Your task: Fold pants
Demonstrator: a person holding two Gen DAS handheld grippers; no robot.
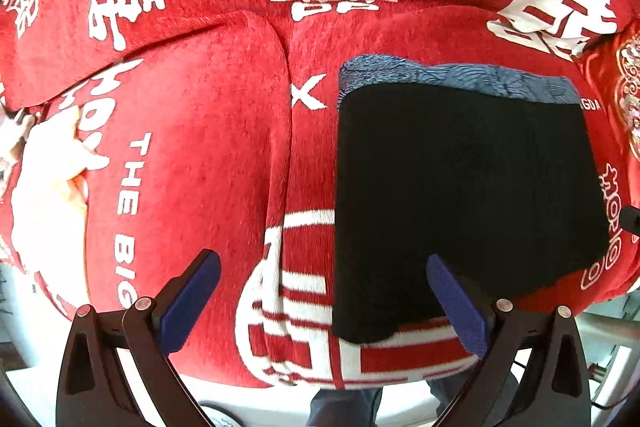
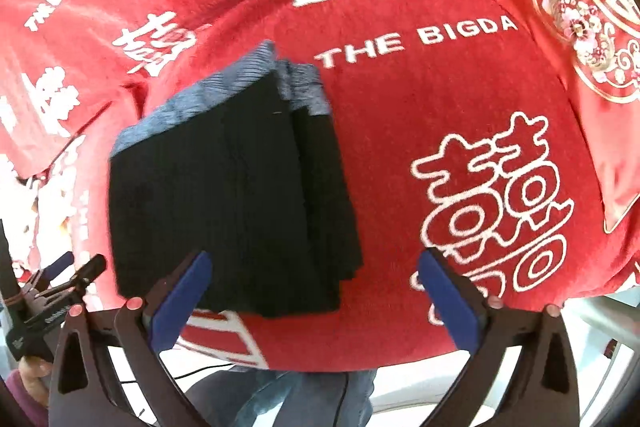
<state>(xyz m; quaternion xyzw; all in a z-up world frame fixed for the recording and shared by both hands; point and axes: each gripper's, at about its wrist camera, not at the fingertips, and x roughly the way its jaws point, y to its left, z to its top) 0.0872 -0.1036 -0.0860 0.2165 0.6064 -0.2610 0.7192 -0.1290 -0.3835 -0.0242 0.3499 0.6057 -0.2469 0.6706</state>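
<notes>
The black pants [image 1: 460, 195] with a blue-grey waistband lie folded into a compact rectangle on the red sofa seat. They also show in the right wrist view [image 2: 228, 211], stacked in several layers. My left gripper [image 1: 324, 291] is open and empty, hovering above the seat's front edge with its right finger over the pants' near corner. My right gripper [image 2: 314, 291] is open and empty, with its left finger over the pants' near edge. The left gripper also shows at the left edge of the right wrist view [image 2: 52, 295].
The sofa is covered in a red cloth [image 1: 192, 155] with white characters and lettering. A seam between two cushions [image 1: 290, 131] runs left of the pants. A red embroidered pillow [image 2: 580, 11] sits at the right. A person's legs [image 2: 304, 399] and the floor lie below the seat edge.
</notes>
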